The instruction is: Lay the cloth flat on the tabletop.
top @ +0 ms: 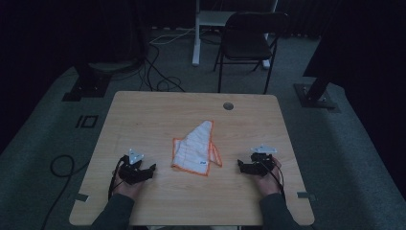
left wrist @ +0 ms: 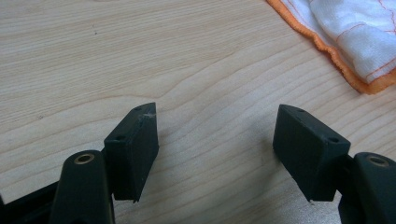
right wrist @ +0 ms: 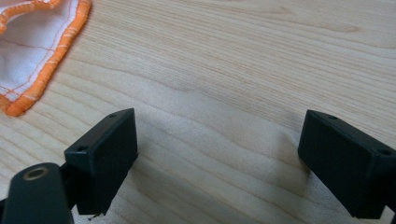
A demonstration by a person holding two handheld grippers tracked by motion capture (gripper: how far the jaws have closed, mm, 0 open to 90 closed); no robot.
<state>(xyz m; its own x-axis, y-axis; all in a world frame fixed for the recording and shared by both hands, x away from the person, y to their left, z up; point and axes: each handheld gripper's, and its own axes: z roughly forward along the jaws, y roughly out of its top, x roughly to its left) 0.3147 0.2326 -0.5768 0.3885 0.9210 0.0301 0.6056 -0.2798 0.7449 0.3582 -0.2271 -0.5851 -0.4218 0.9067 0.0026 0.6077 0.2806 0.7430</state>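
A white cloth with an orange hem (top: 197, 149) lies crumpled and partly folded in the middle of the wooden table (top: 143, 115). My left gripper (top: 149, 170) rests low over the table to the cloth's left, jaws wide apart with bare wood between them. In the left gripper view (left wrist: 215, 140) the cloth's edge (left wrist: 355, 42) sits at the upper right, apart from the jaws. My right gripper (top: 242, 166) is to the cloth's right, also open and holding nothing. The right gripper view (right wrist: 217, 149) has the cloth's hem (right wrist: 46, 60) at the upper left.
A round cable hole (top: 228, 106) sits near the table's far edge. Beyond the table stand a black folding chair (top: 249, 43), a white desk leg (top: 196, 38), and stand bases (top: 88, 84) with cables on the grey carpet.
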